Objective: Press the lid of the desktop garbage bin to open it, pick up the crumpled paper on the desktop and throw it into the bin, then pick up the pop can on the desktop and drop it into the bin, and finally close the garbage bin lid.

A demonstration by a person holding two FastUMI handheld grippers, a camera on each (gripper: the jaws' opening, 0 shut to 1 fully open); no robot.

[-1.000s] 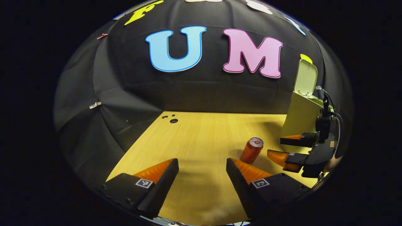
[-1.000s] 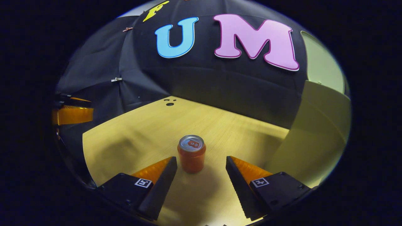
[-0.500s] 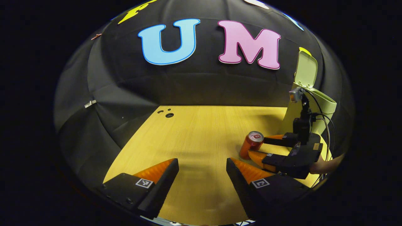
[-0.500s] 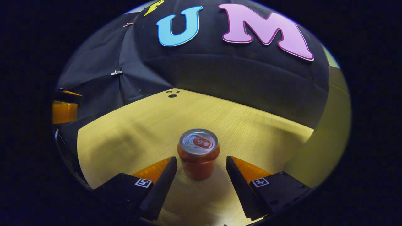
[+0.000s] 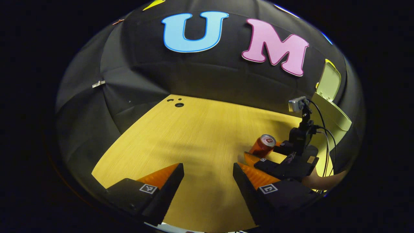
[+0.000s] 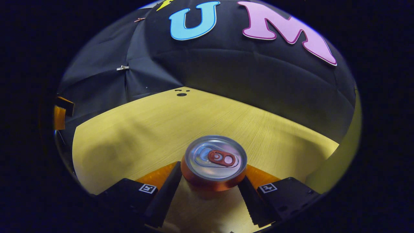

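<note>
Desktop (image 6: 129,129) wooden, pop can (image 6: 213,163) upright.

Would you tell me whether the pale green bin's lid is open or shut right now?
Open: the pale green lid stands raised above the pale green bin.

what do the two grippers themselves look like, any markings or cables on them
Both are black, blocky two-finger tools with wedge-shaped fingers and a small square black-and-white tag on each finger base. In the left gripper view the right gripper carries a small silver camera on a black post, with thin black cables looping down behind it.
</note>
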